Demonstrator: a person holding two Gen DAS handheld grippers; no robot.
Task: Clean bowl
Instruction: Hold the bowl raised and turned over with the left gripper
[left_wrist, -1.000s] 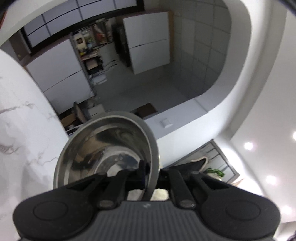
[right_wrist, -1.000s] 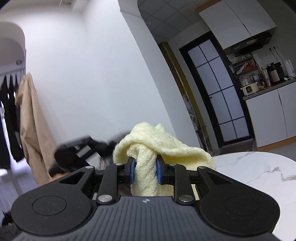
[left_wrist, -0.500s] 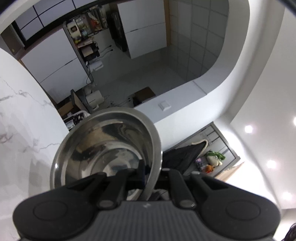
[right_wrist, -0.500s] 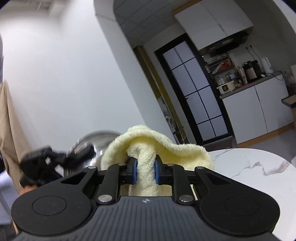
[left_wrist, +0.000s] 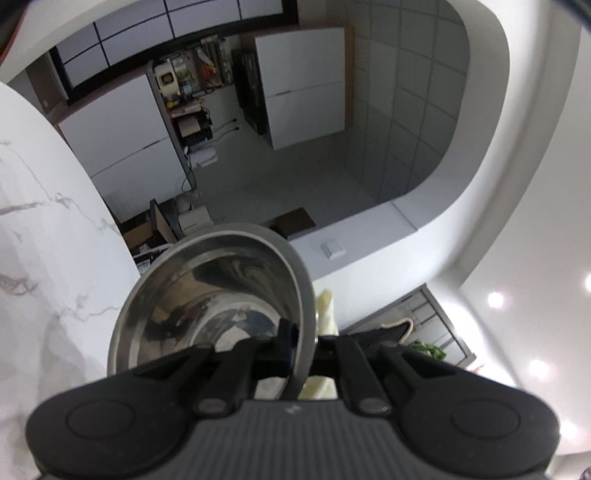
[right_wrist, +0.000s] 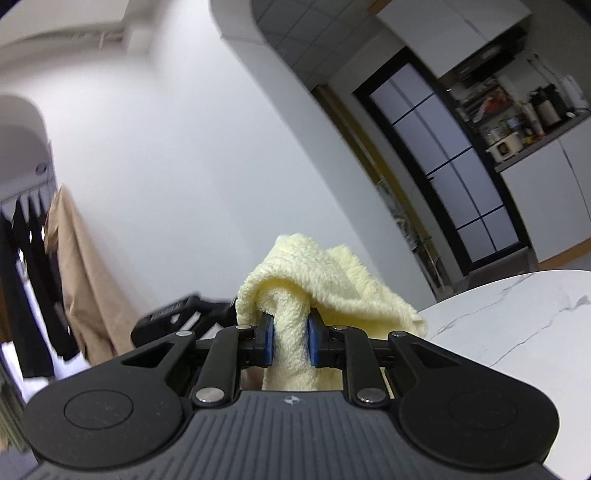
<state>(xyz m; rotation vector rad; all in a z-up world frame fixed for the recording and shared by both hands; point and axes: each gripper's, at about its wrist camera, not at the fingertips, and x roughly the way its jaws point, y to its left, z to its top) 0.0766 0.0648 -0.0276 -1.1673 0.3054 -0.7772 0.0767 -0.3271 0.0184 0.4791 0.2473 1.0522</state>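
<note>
My left gripper is shut on the rim of a shiny steel bowl, held in the air and tilted on edge, its inside facing the camera. A strip of the yellow cloth shows just outside the bowl's right wall. My right gripper is shut on that fluffy yellow cloth, which bunches over the blue pads. The bowl is not seen in the right wrist view; the black body of the left gripper shows blurred to the cloth's left.
A white marble table lies at the left of the left wrist view and at the lower right of the right wrist view. Kitchen cabinets, a glass door and hanging coats stand behind.
The bowl has swung a little in the left gripper. The cloth left the bowl's outer side half a second ago and is back beside it now. The right view has rolled.
</note>
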